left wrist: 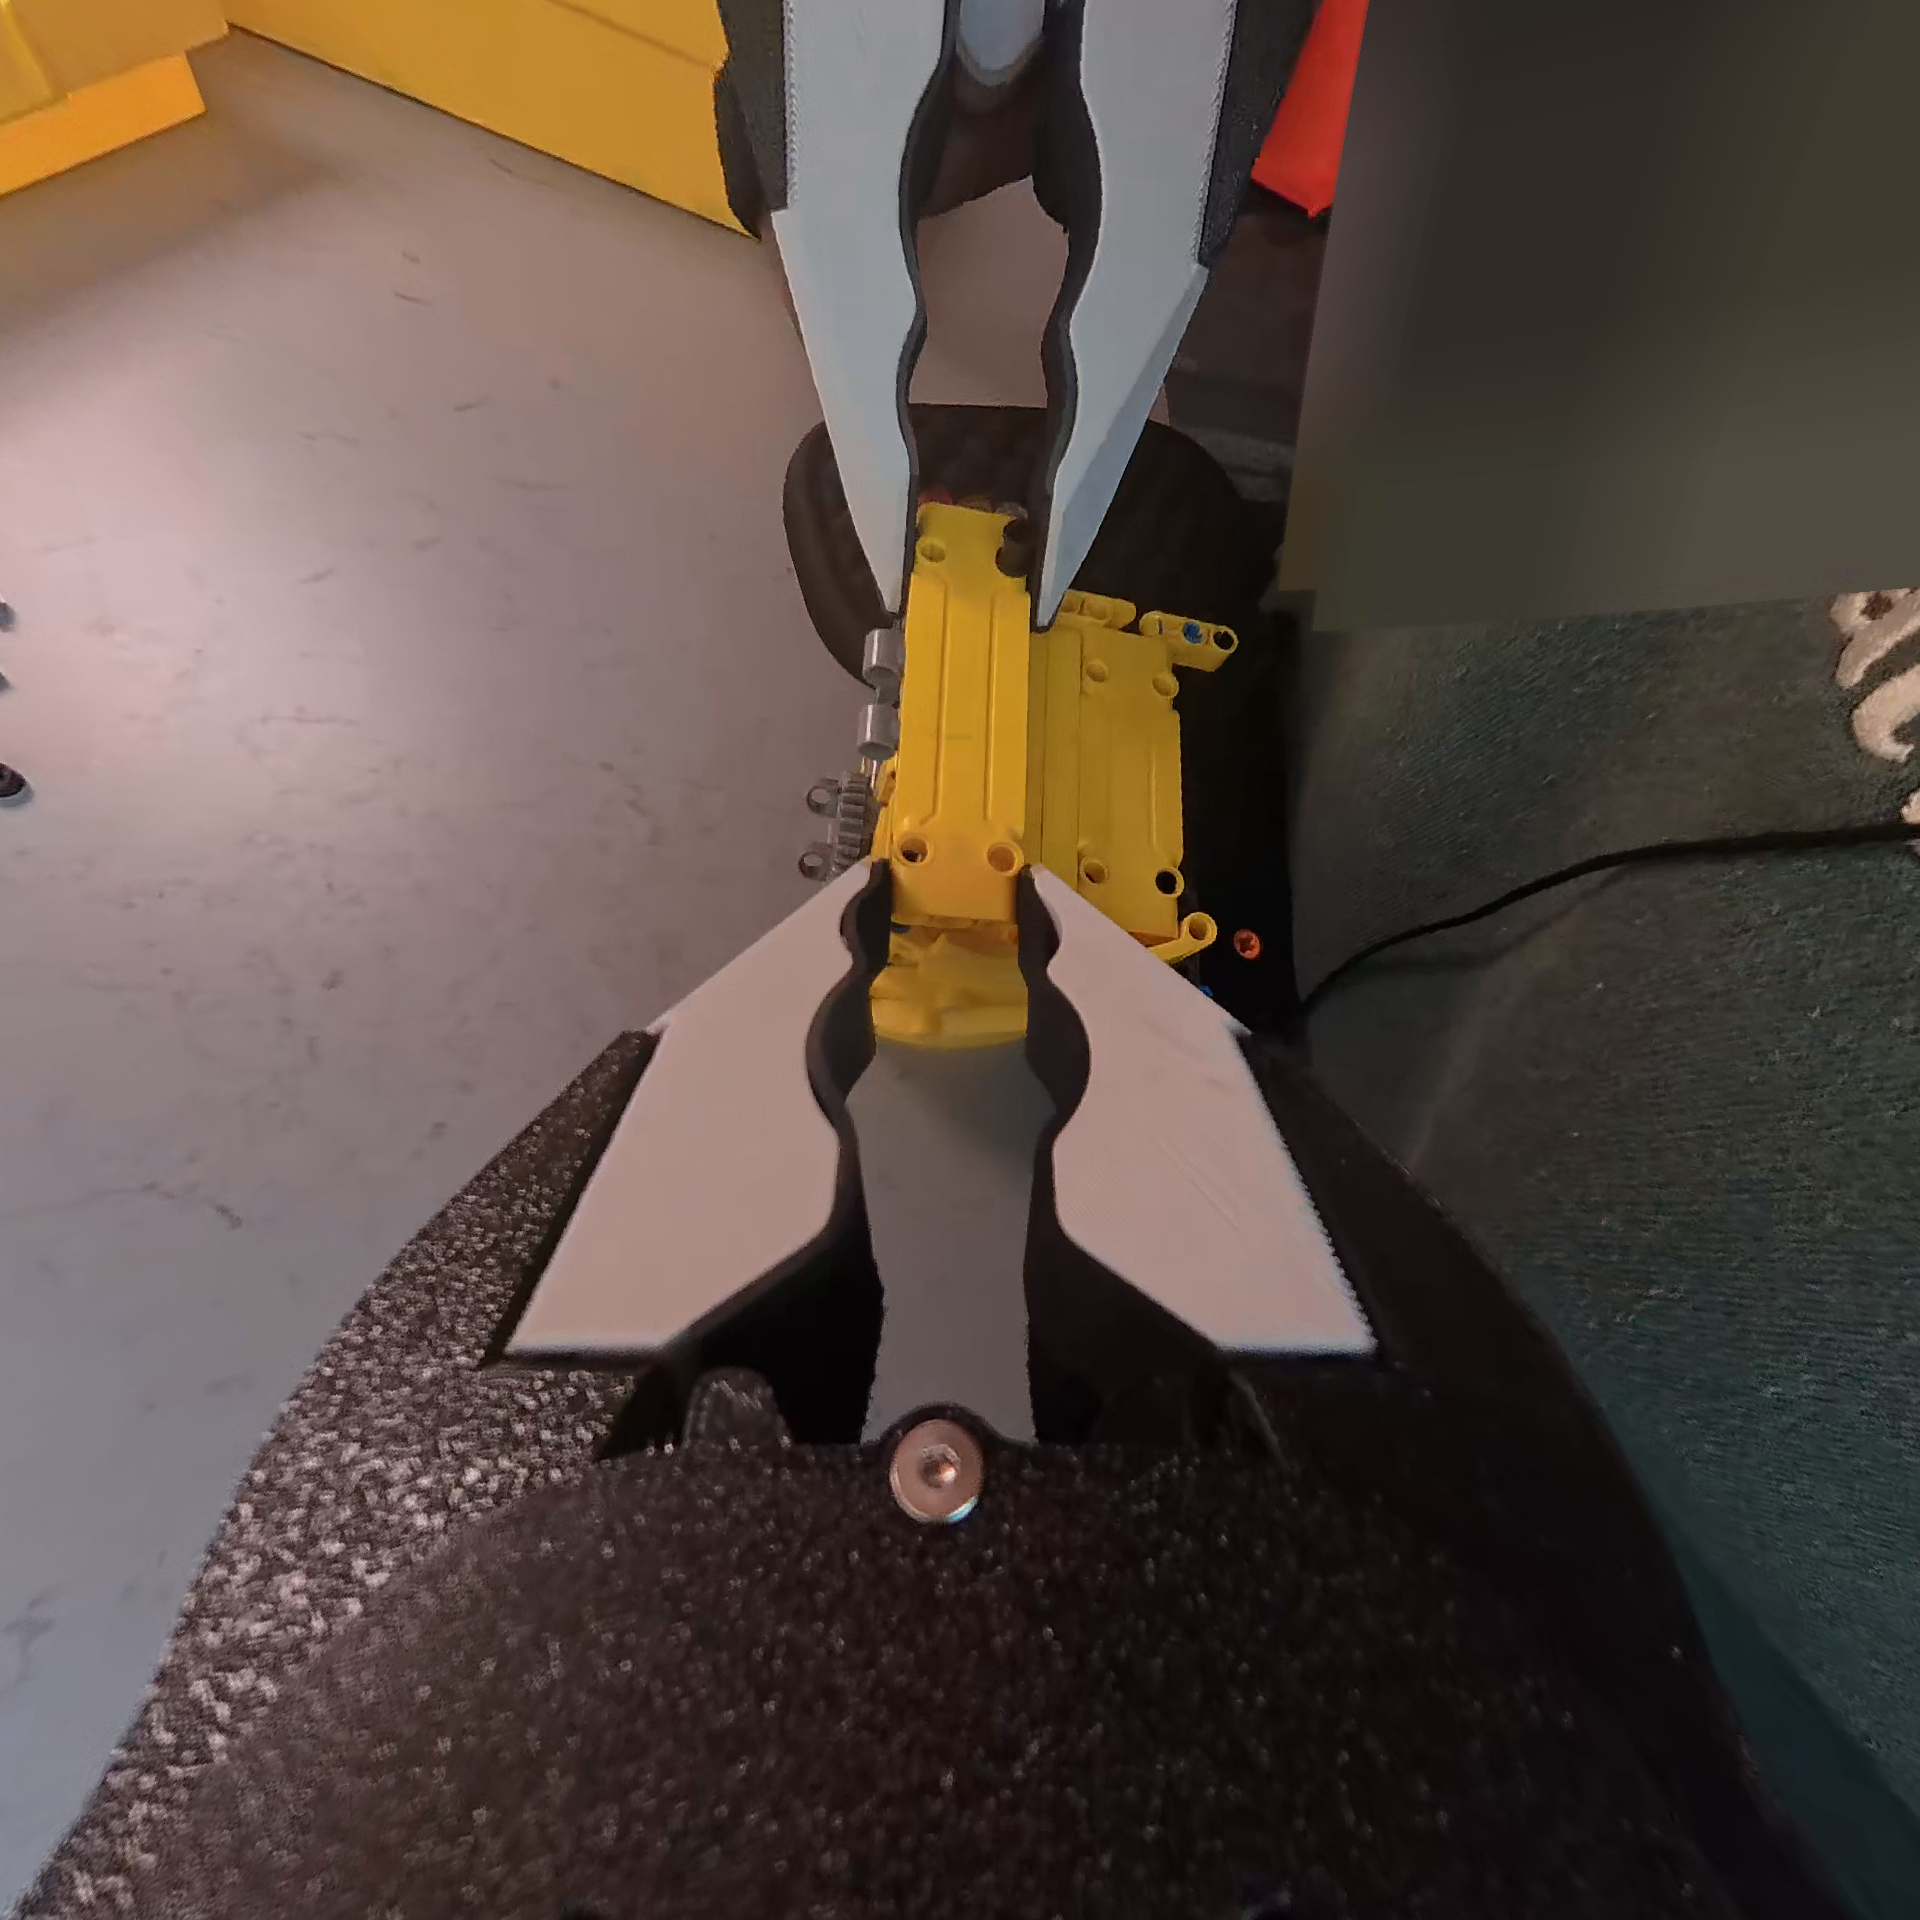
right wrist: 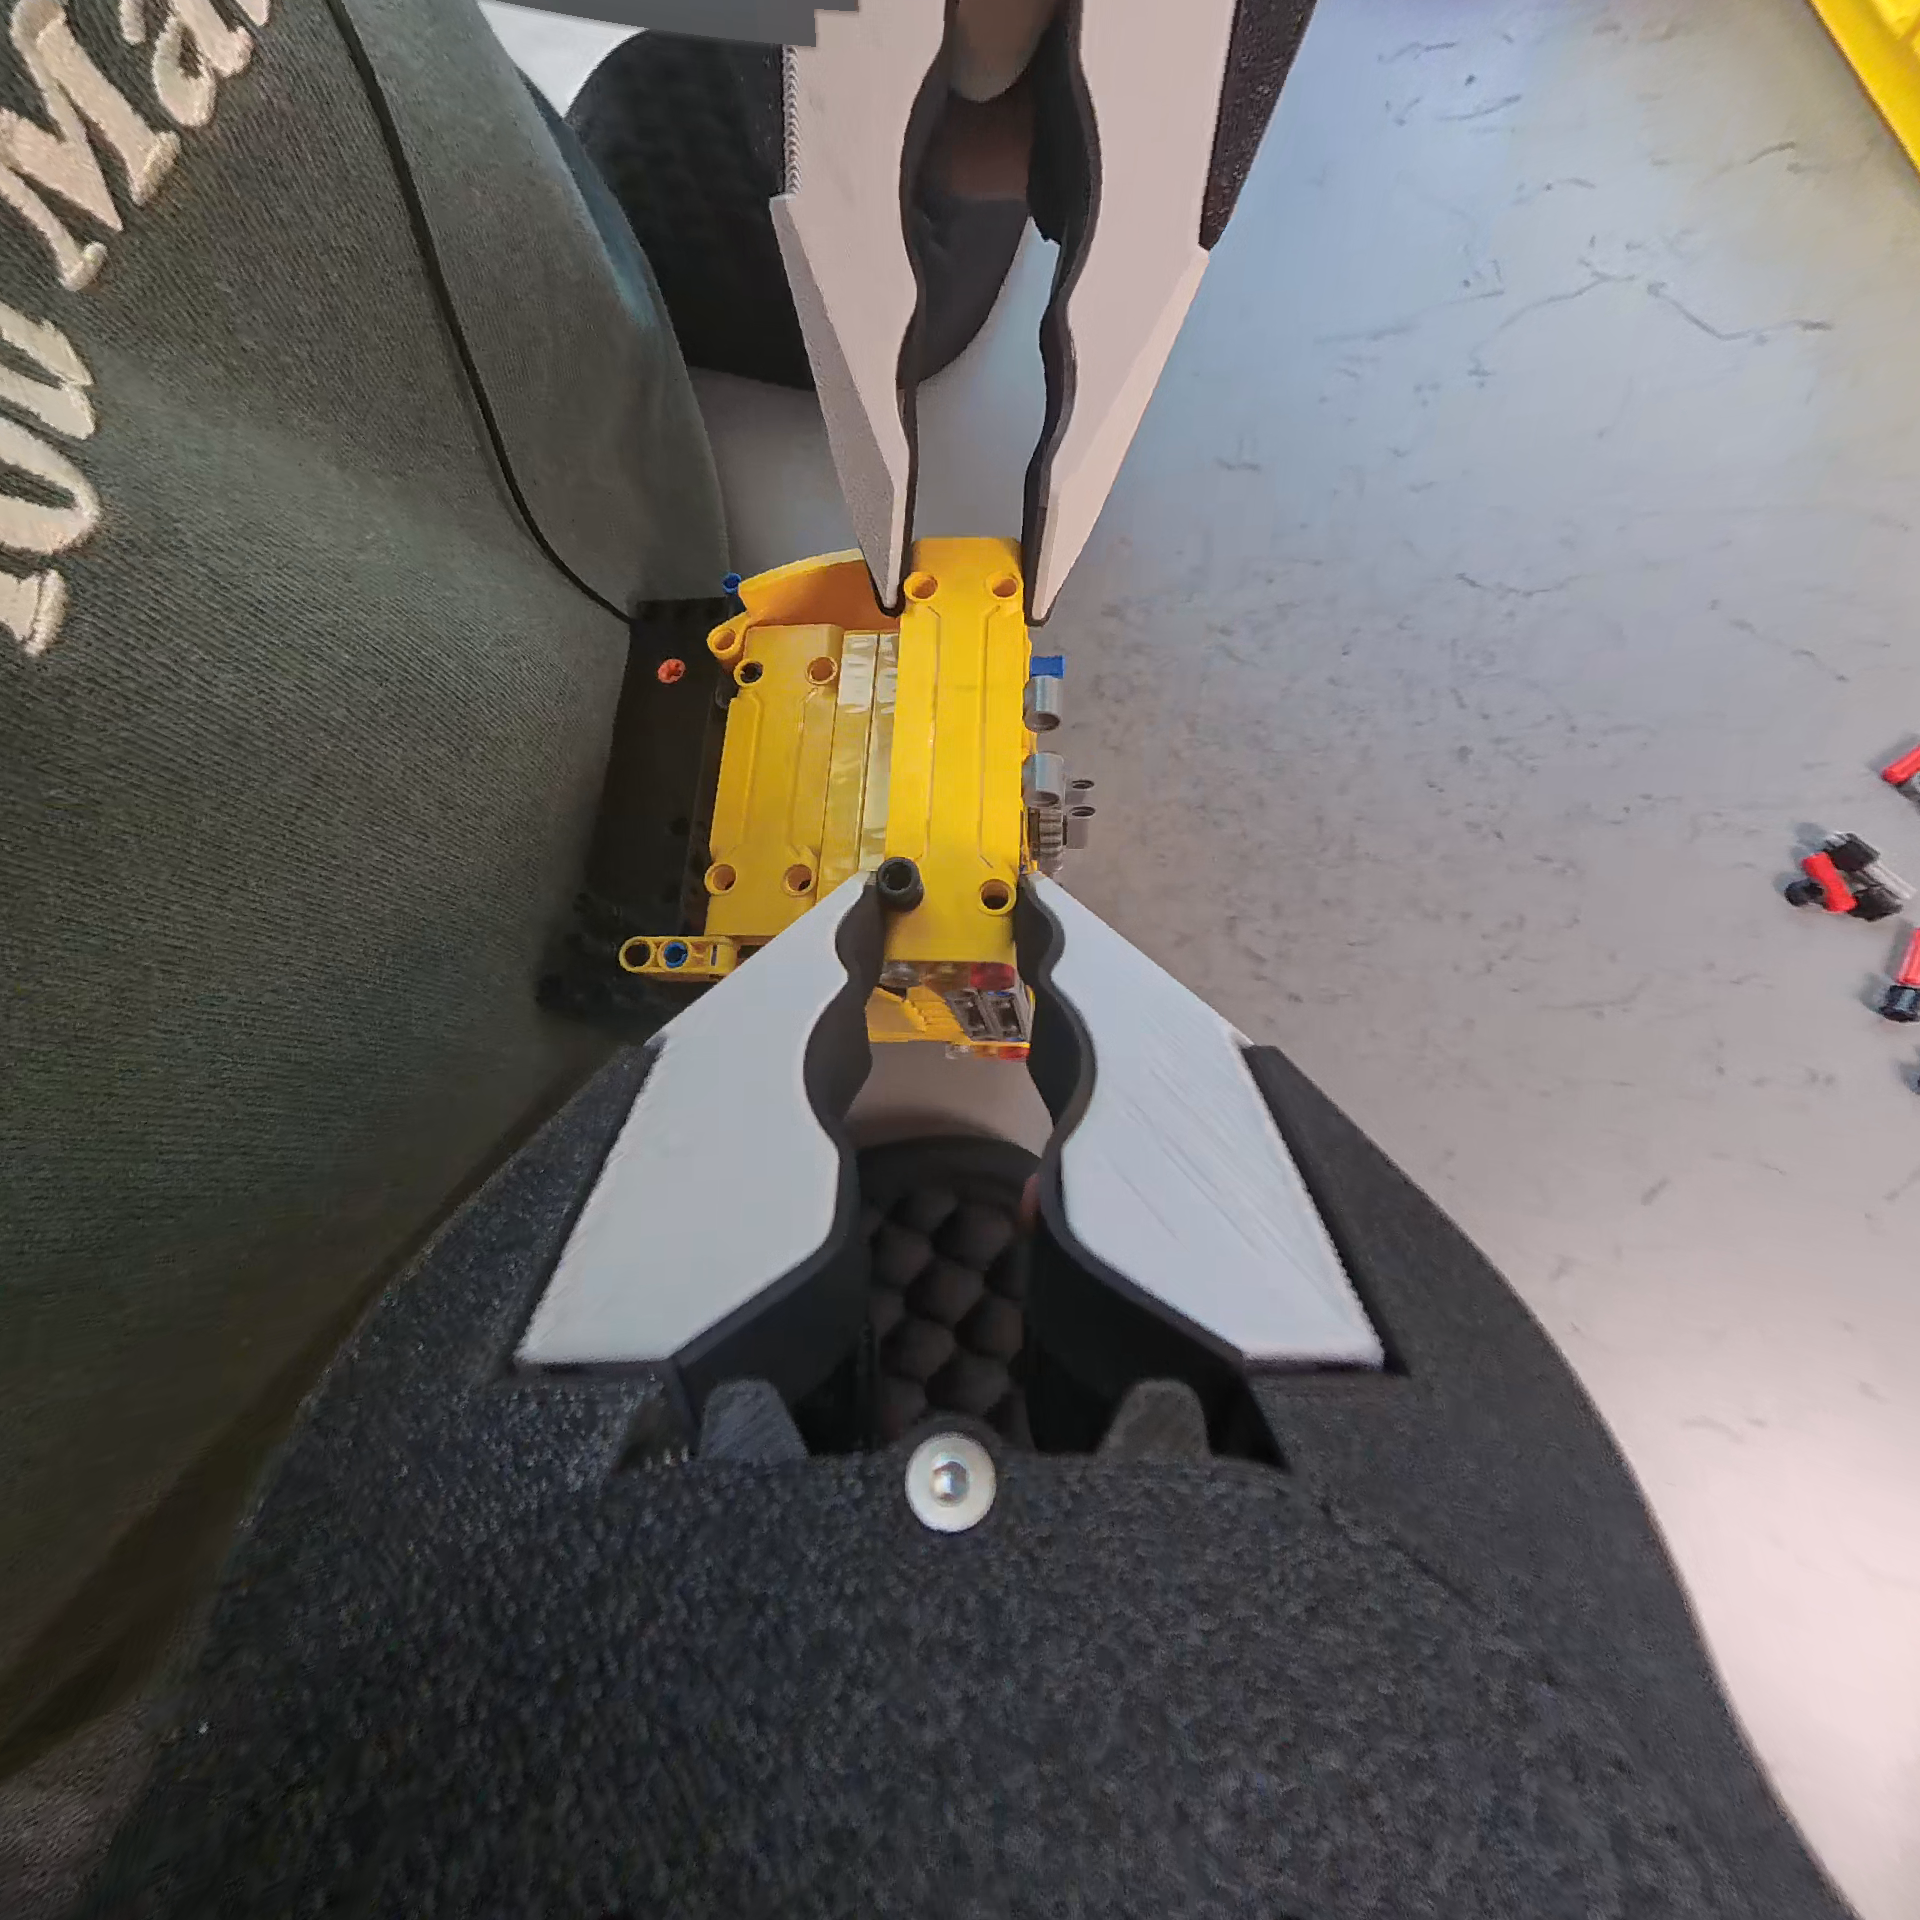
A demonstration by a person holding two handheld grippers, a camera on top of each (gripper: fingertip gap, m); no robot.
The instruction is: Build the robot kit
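A dark green garment (left wrist: 1662, 1143) fills one side of each view, with pale stitched lettering (right wrist: 62, 208) on it and a thin black cord (left wrist: 1558, 894) lying across it. A mottled grey surface (left wrist: 364, 623) spreads away from the garment. Well apart from the garment lie small red-and-black pins (right wrist: 1844, 883) (loose, scattered), and farther off stand yellow boxes (left wrist: 499, 94). An orange-red patch (left wrist: 1309, 125) shows just above the garment.

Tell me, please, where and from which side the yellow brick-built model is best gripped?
Probably the long yellow panel on top of the yellow brick-built model, pinched across its narrow width at either end. It is straight-sided and slim enough for the jaws, as the left gripper and right gripper show, coming from opposite ends, clear of the gears.
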